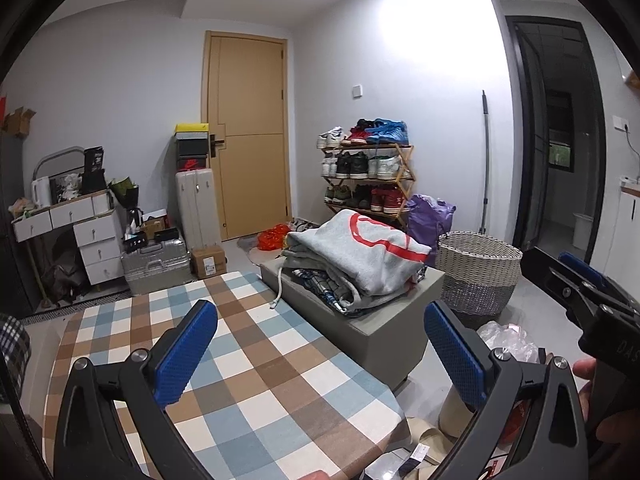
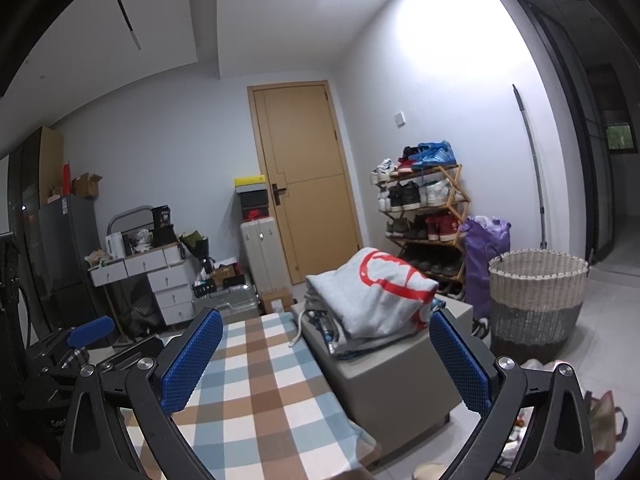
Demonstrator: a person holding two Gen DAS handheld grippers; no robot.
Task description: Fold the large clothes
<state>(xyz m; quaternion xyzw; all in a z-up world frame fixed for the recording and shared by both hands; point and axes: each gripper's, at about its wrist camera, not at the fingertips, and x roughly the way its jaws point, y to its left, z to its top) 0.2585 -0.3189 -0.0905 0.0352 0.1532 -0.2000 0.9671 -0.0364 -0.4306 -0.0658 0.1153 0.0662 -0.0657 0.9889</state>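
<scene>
Two grippers' jaws apart, clothes pile (image 1: 360, 256) on ottoman (image 1: 384, 332), woven basket (image 1: 478, 276) beside

A table (image 1: 256, 380) stands nearest, with a low box seat (image 1: 384, 332) just beside its right edge. On the seat lies a pile of clothes (image 1: 360, 260). Right of the seat stands a woven basket (image 1: 478, 268); behind it stands a shoe rack (image 1: 368, 176) against the wall, with a door (image 1: 248, 132) to its left.
</scene>
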